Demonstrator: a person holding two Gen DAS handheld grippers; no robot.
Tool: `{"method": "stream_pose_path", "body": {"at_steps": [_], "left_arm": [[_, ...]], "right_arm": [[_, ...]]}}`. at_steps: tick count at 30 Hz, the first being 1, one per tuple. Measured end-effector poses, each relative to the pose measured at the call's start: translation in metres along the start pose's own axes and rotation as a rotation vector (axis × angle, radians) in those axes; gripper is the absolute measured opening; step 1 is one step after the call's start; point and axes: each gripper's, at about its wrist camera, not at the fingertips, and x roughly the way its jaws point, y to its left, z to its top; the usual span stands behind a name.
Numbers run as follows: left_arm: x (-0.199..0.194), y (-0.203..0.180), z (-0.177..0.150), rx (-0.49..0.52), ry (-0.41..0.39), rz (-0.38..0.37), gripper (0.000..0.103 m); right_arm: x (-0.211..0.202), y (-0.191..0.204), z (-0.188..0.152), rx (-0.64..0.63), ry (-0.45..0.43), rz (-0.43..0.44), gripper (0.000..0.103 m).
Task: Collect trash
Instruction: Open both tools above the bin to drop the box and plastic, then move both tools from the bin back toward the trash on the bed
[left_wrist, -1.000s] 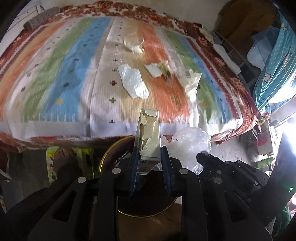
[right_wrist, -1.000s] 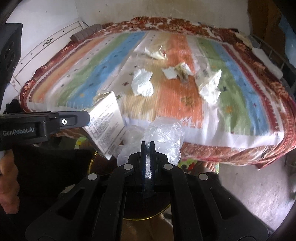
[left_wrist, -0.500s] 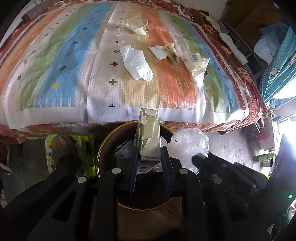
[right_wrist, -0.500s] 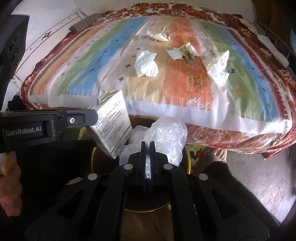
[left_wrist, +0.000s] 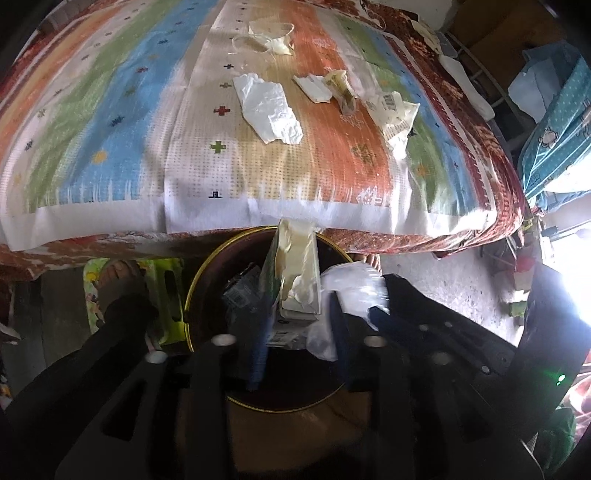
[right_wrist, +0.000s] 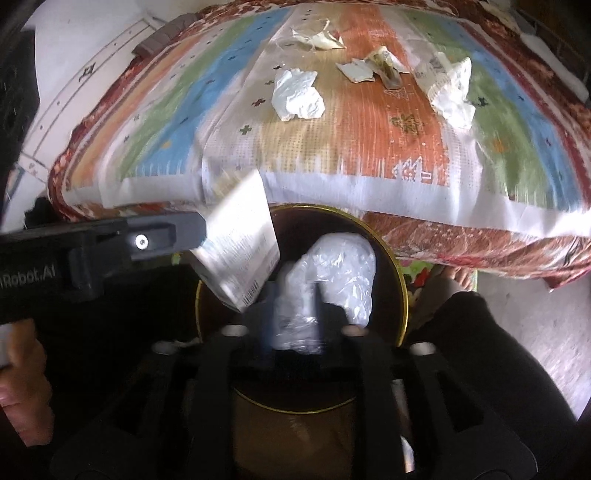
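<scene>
A dark round bin with a gold rim (left_wrist: 192, 295) (right_wrist: 400, 288) stands on the floor against the striped bed cover (left_wrist: 110, 129). My left gripper (left_wrist: 297, 306) hangs over the bin. Its jaws are opening, and a torn white carton (left_wrist: 295, 273) (right_wrist: 240, 243) stands loose between them with gaps on both sides. My right gripper (right_wrist: 295, 291) is also over the bin. Its jaws are opening too, with a crumpled clear plastic bag (right_wrist: 340, 273) (left_wrist: 354, 284) bulging between and beyond them. Crumpled white paper (left_wrist: 269, 110) (right_wrist: 299, 96) and several other scraps lie on the bed.
A sandalled foot (left_wrist: 122, 280) stands on a green mat left of the bin, and a dark trouser leg (right_wrist: 480, 350) is on its right. A hand (right_wrist: 18, 369) holds the left gripper. Blue dotted cloth (left_wrist: 554, 129) hangs at the far right.
Both grippers have sunk and tipped down over the bin, which now fills more of each view. Both pairs of jaws have spread apart, loosening the carton and the plastic bag.
</scene>
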Motion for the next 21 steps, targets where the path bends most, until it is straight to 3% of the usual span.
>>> {"method": "stream_pose_path", "body": {"at_steps": [9, 14, 18, 21], "left_arm": [[-0.012, 0.017, 0.012, -0.093, -0.053, -0.008, 0.049], [-0.023, 0.018, 0.02, -0.098, -0.099, -0.021, 0.058], [-0.031, 0.02, 0.027, -0.1, -0.142, -0.013, 0.071], [-0.035, 0.023, 0.034, -0.114, -0.166, -0.02, 0.078]], "right_arm": [[-0.017, -0.012, 0.01, 0.06, -0.066, 0.023, 0.036], [-0.029, -0.011, 0.021, 0.051, -0.113, 0.031, 0.042], [-0.04, -0.012, 0.031, 0.014, -0.145, 0.023, 0.044], [-0.054, -0.013, 0.043, -0.018, -0.184, -0.008, 0.053]]}}
